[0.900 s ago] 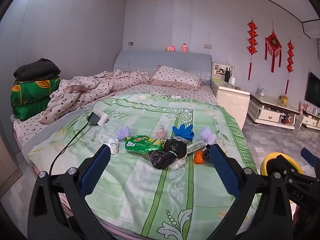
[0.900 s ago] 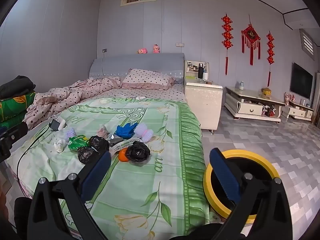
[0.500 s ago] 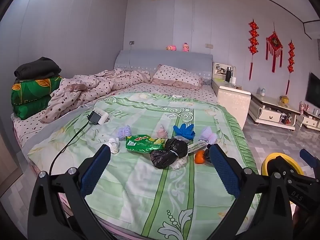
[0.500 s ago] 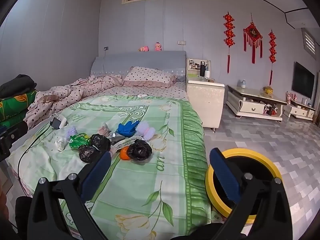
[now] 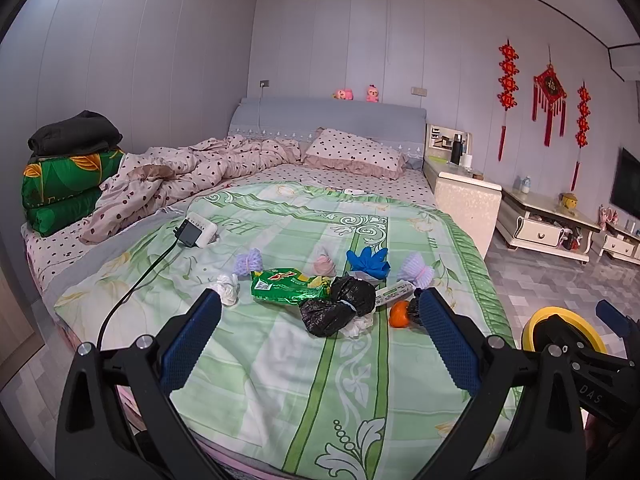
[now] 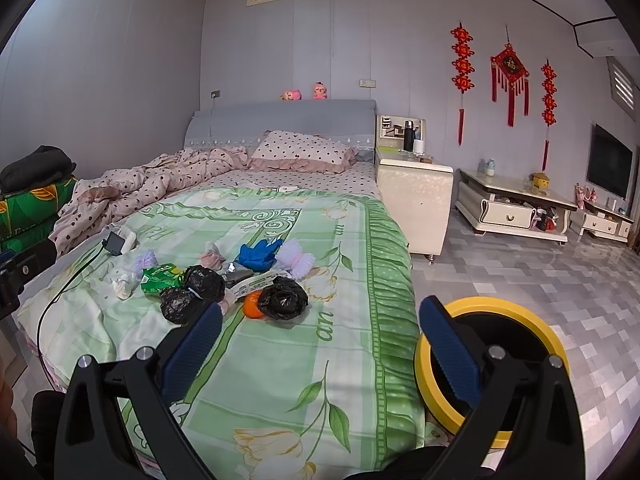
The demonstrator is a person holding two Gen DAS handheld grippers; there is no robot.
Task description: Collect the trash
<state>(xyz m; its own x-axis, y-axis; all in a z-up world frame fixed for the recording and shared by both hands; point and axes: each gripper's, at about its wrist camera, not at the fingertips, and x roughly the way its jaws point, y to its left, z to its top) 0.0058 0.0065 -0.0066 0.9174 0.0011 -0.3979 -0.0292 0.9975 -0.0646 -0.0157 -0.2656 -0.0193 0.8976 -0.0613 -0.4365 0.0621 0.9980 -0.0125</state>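
Observation:
A heap of trash lies on the green bedspread: a green snack packet, black plastic bags, an orange, a blue glove, purple foam nets and crumpled white tissue. The same heap shows in the right wrist view, with a black bag and the orange. My left gripper is open and empty, short of the heap. My right gripper is open and empty at the bed's right edge. A yellow-rimmed bin stands on the floor beside the bed.
A charger with a black cable lies on the bed's left side. A rumpled pink duvet and a pillow lie at the head. A nightstand and low cabinets stand to the right on the tiled floor.
Both grippers have drifted slightly toward the bed; the trash heap looks a little nearer. Nothing was picked up.

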